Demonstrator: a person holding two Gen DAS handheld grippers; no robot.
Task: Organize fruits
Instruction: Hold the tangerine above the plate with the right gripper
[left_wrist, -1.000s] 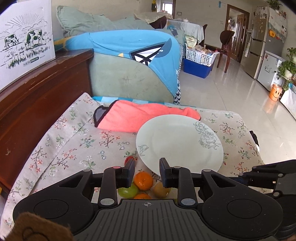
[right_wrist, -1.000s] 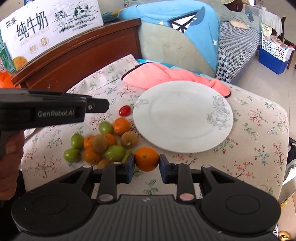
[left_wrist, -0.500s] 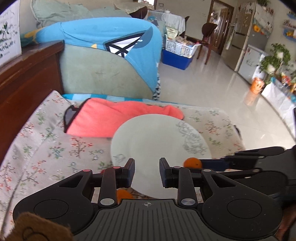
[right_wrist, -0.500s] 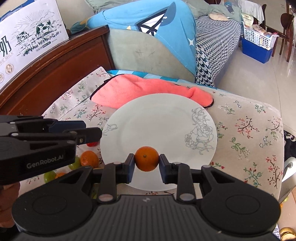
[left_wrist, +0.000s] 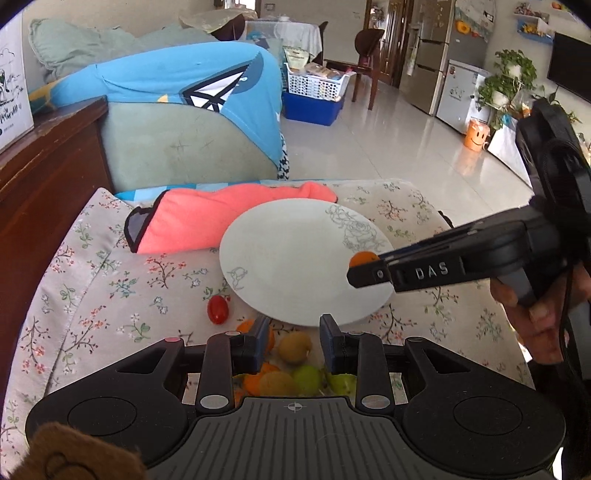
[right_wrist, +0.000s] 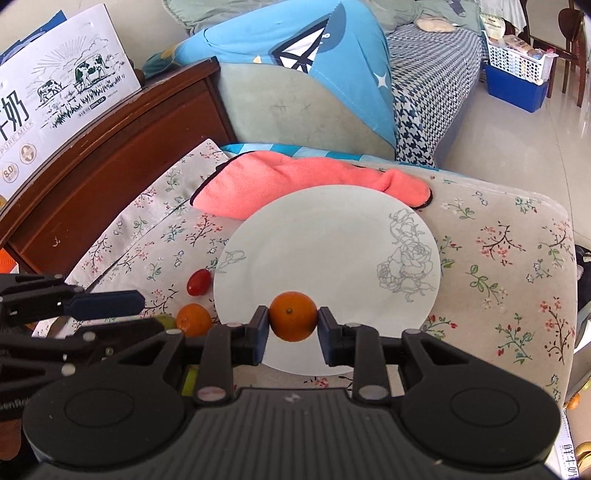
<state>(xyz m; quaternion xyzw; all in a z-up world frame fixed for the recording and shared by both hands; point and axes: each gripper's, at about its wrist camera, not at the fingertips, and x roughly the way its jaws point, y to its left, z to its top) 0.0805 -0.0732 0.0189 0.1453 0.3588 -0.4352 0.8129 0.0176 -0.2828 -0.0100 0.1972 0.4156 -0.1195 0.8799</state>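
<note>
My right gripper (right_wrist: 293, 326) is shut on a small orange (right_wrist: 293, 320), held just over the near rim of the white plate (right_wrist: 325, 240). In the left wrist view the same gripper (left_wrist: 364, 272) reaches in from the right over the plate (left_wrist: 295, 266), with the orange (left_wrist: 362, 256) showing at its tip. My left gripper (left_wrist: 293, 328) hangs over the fruit pile (left_wrist: 288, 376) of oranges, kiwis and green fruits. Its jaws are opening and the pads press on nothing. A cherry tomato (left_wrist: 218, 310) lies left of the plate.
A pink cloth (right_wrist: 295, 181) lies behind the plate, partly under its far rim. A dark wooden cabinet (right_wrist: 110, 147) with a milk carton box (right_wrist: 55, 92) runs along the left. A sofa draped in blue fabric (left_wrist: 177, 81) stands behind. A person's hand (left_wrist: 535, 314) grips the right handle.
The right gripper carried the orange from beside the fruit pile to over the plate's near rim. The left gripper swung toward the plate, then came back over the pile.
</note>
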